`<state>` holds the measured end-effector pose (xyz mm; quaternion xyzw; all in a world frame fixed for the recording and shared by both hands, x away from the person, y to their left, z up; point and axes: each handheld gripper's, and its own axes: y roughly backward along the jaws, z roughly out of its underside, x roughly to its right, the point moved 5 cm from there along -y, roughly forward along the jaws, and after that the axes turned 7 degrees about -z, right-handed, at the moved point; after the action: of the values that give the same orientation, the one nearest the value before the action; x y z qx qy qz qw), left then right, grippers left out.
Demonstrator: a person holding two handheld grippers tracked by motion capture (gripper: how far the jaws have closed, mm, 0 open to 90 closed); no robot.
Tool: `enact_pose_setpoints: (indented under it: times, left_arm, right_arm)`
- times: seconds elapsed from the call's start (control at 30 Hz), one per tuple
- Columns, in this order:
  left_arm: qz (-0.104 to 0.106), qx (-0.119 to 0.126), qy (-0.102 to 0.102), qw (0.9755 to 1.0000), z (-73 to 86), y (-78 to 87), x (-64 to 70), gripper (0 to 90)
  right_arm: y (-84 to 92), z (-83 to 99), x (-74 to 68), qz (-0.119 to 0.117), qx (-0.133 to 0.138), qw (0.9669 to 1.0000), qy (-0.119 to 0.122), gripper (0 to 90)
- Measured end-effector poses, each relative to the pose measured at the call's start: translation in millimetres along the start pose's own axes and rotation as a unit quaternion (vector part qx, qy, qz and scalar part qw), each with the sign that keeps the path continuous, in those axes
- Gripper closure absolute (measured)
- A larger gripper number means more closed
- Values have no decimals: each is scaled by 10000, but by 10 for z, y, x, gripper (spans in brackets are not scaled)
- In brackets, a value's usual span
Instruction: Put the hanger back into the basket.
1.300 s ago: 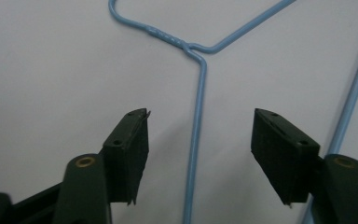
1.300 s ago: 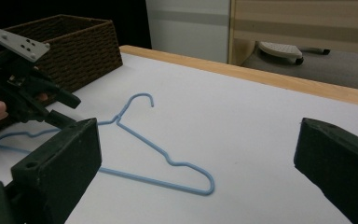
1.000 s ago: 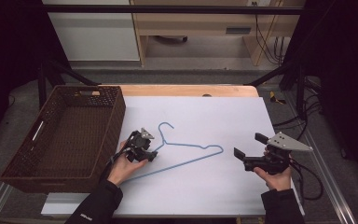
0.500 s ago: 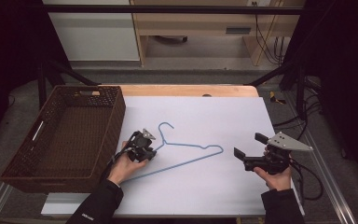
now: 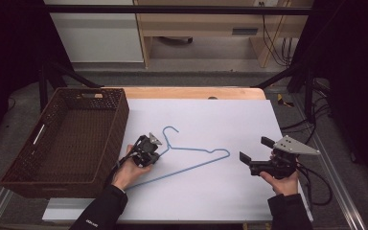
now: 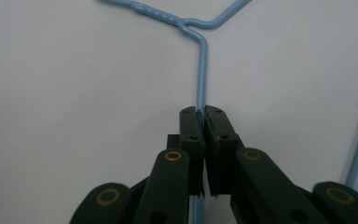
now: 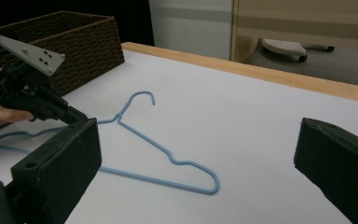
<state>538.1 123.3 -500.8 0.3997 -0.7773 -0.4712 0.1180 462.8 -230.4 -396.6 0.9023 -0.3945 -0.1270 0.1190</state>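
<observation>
A light blue wire hanger [image 5: 191, 149] lies flat on the white table, its hook pointing to the far side. My left gripper [image 5: 157, 152] sits at the hanger's left shoulder, just below the twisted neck. Its jaws have just been closing and are now shut on the wire [image 6: 201, 60], which runs out between the two pads [image 6: 190, 126]. My right gripper [image 5: 255, 148] is held above the table to the right of the hanger, open, with nothing between its jaws. In the right gripper view the hanger [image 7: 168, 156] lies ahead, with the left gripper [image 7: 72, 115] at its far end.
A dark brown wicker basket [image 5: 110, 139] stands at the table's left, right beside my left hand. The wooden table edge [image 5: 196, 92] runs along the far side. Cables [image 5: 316, 182] trail from the right gripper off the table's right side.
The left gripper's jaws have drawn together onto the hanger wire. Both hands and the hanger stay where they were.
</observation>
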Motion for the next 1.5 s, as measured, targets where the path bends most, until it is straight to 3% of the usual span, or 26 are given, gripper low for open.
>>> enact_pose_setpoints:
  times: [0.33,0.67,0.93,1.23,1.5]
  left_arm:
    - [-117,51,-44,9999,-11,43,31,869]
    - [-275,393,19,9988,-83,290,55,870]
    - [-480,475,-114,9977,-119,402,127,871]
    - [-584,572,-204,9964,-137,503,191,871]
    - [-639,615,-232,9958,-139,551,231,871]
  right_arm:
    - [-1,-2,-5,-11,13,10000,-9,14]
    - [-9,-2,-19,-38,2,10000,-6,15]
    - [-58,7,-59,-121,-53,9999,29,18]
    - [-226,2,-169,-310,-124,9994,54,28]
    - [-502,-80,-323,-408,-244,9988,89,54]
